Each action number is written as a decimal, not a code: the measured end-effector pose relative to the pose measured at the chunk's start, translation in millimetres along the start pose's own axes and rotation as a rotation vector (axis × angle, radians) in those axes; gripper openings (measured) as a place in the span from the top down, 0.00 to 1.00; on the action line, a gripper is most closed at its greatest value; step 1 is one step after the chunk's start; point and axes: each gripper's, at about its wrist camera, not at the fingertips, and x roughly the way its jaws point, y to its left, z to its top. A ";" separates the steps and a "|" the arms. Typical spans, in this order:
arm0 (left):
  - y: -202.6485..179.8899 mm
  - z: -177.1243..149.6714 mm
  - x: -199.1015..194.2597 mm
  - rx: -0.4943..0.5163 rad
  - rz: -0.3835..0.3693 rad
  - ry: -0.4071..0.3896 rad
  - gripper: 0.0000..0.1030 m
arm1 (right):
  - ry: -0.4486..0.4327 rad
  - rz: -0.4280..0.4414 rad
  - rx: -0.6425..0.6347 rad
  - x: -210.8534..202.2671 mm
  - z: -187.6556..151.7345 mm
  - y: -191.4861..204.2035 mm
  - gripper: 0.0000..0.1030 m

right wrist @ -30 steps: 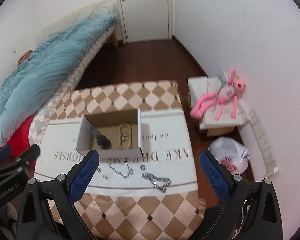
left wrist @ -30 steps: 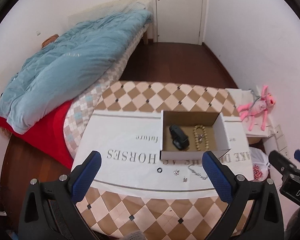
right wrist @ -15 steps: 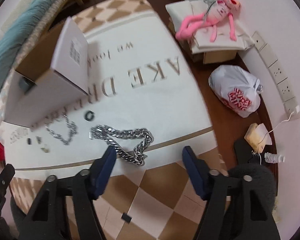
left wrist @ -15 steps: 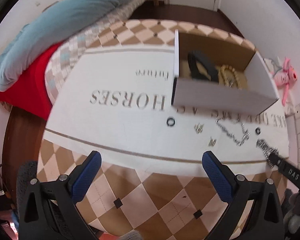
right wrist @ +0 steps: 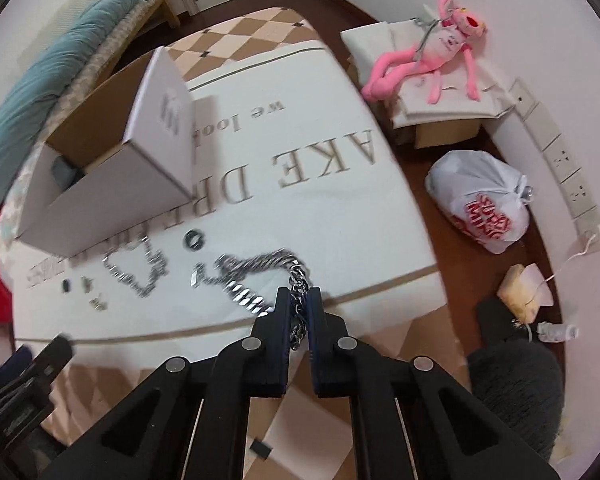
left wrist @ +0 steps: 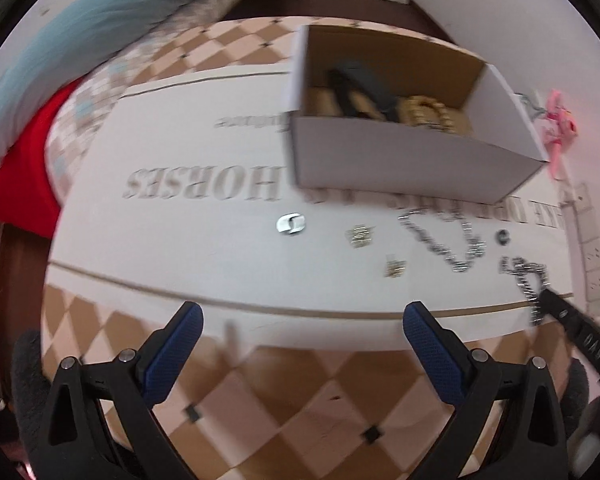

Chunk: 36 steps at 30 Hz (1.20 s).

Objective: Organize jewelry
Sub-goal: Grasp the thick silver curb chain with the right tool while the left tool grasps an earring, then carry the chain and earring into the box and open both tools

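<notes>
My right gripper (right wrist: pixel 299 297) is shut on a thick silver chain (right wrist: pixel 256 266) at the near right edge of the white cloth; the chain also shows in the left wrist view (left wrist: pixel 528 280). My left gripper (left wrist: pixel 300 320) is open and empty above the near edge of the table. An open white cardboard box (left wrist: pixel 412 164) holds a black item (left wrist: pixel 360 88) and a beaded bracelet (left wrist: pixel 432 114). On the cloth in front of the box lie a silver ring (left wrist: pixel 291 224), small earrings (left wrist: pixel 360 236), a thin silver chain (left wrist: pixel 444 240) and a dark ring (left wrist: pixel 502 236).
The table has a checkered cover (left wrist: pixel 300 392) under the printed white cloth (left wrist: pixel 172 216). A bed with a blue quilt (left wrist: pixel 72 40) is at the left. At the right on the floor are a pink plush toy (right wrist: pixel 432 56) and a white plastic bag (right wrist: pixel 480 204).
Both grippers moved down and closer to the table. My right gripper closed on the thick silver chain; it was open half a second ago. The left gripper stays open.
</notes>
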 end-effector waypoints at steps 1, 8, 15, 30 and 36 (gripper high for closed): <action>-3.8 1.4 0.1 0.008 -0.006 -0.002 0.10 | 0.001 0.007 -0.002 -1.2 -2.2 1.1 0.92; -31.4 13.2 15.6 0.078 -0.038 0.016 0.37 | 0.001 0.015 0.023 1.3 -5.1 -1.2 0.92; -43.1 20.6 25.8 0.128 -0.041 0.024 0.81 | -0.007 0.024 0.042 3.7 0.0 -4.2 0.92; -37.8 15.1 -0.6 0.154 -0.070 -0.042 0.94 | -0.012 0.086 0.056 -5.6 -0.1 -4.3 0.93; -30.1 15.6 -40.5 0.159 -0.114 -0.086 0.94 | -0.056 0.181 0.002 -46.0 1.2 9.2 0.95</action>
